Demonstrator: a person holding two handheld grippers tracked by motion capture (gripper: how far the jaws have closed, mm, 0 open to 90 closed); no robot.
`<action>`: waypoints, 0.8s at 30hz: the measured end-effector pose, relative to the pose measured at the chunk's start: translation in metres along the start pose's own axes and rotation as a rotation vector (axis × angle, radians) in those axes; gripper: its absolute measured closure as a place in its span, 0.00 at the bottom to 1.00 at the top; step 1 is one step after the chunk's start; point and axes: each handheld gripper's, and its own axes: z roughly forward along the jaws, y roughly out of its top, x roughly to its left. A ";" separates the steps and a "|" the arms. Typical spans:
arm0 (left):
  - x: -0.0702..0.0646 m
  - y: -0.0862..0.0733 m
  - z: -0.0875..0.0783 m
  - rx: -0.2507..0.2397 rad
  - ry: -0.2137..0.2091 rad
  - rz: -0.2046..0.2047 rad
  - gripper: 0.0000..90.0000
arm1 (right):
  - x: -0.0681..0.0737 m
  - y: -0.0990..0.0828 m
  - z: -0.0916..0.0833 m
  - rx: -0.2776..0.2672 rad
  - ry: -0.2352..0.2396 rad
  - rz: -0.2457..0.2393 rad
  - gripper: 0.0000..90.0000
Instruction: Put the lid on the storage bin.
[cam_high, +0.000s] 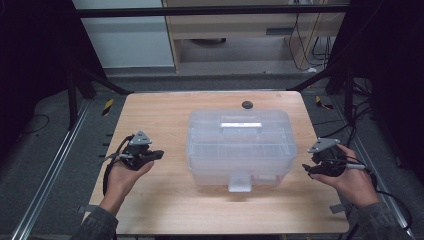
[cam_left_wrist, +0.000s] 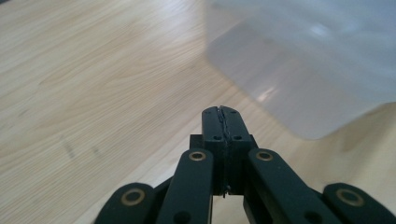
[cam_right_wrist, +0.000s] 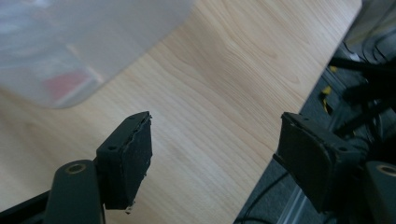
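a clear plastic storage box (cam_high: 240, 150) sits in the middle of the high view, on a light wooden table (cam_high: 165, 200). its lid is shut, with a flat whitish handle (cam_high: 241, 125) lying along the top toward the far edge and a translucent latch (cam_high: 239, 181) hanging at the centre of the near wall. faint ribs or dividers show through the lid, and something reddish shows dimly through the lower right part of the near wall. a small dark round disc (cam_high: 247, 104) lies on the table just above the box, near the far edge.

the left gripper (cam_high: 156, 154) is at the left of the frame, held in the person's left hand (cam_high: 124, 175), near the box but apart from it. in the left gripper view its jaws are pressed together with nothing between them, and the box's rounded corner (cam_left_wrist: 299, 70) fills the upper right.

the right gripper (cam_high: 306, 170) is at the right of the frame in the right hand (cam_high: 352, 182), over the table's right edge. in the right gripper view its jaws stand wide apart and empty, the box's corner (cam_right_wrist: 70, 46) at upper left with a red patch inside.
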 end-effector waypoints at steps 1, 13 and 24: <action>0.007 -0.003 0.004 0.011 0.005 -0.016 1.00 | -0.001 0.000 0.002 0.008 -0.006 0.009 0.28; 0.038 -0.017 0.046 0.036 0.069 -0.090 0.97 | -0.017 0.001 0.051 -0.042 -0.028 0.134 0.27; 0.047 -0.024 0.071 0.039 0.086 -0.140 0.98 | -0.028 -0.008 0.081 -0.095 -0.056 0.274 0.26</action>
